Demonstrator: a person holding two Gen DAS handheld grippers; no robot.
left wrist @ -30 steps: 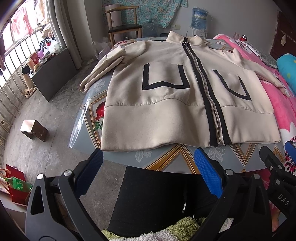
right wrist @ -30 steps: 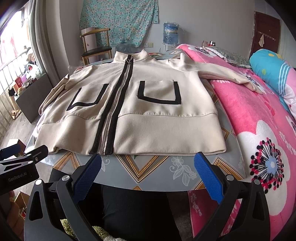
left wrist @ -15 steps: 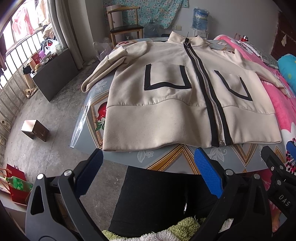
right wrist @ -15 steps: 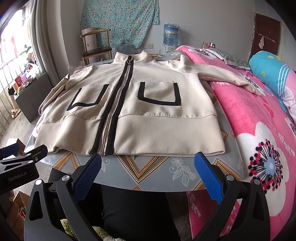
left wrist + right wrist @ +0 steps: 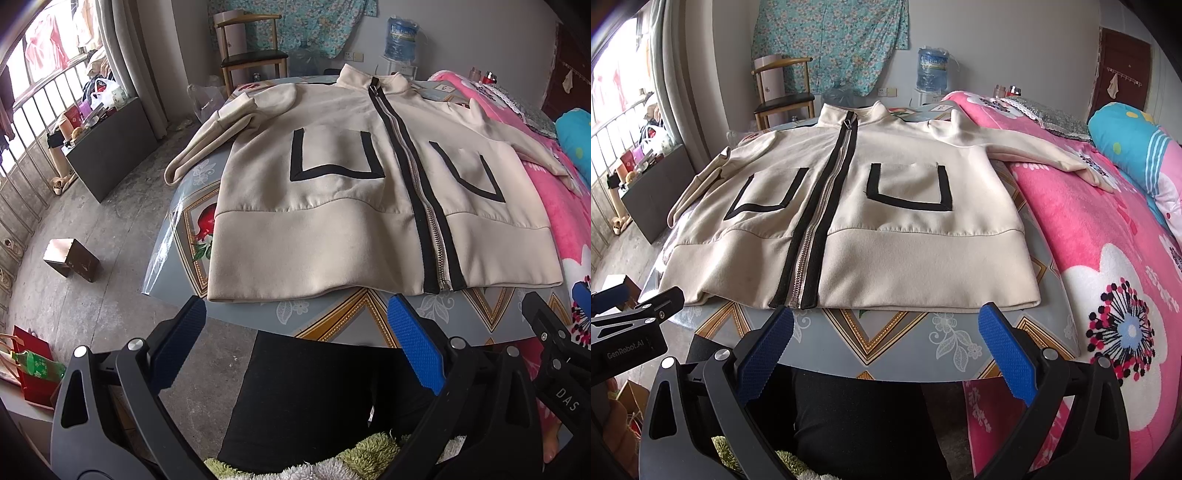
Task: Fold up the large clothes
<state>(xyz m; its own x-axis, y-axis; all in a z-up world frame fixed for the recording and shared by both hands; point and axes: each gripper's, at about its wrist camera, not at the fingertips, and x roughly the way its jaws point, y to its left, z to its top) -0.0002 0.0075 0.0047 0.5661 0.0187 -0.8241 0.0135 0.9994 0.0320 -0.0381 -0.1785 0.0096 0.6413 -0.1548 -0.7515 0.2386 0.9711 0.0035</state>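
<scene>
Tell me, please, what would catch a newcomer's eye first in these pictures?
Probably the cream jacket, spread front-up and zipped on the patterned table, with black U-shaped pocket trim. To its right lies a bright pink flowered blanket, where one sleeve rests. Both grippers, left and right, hang open before the hem.

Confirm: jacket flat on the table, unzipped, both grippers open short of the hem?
Not unzipped. The right wrist view shows the jacket zipped up to the collar. The rest holds: flat on the table, left gripper and right gripper open short of the hem.
</scene>
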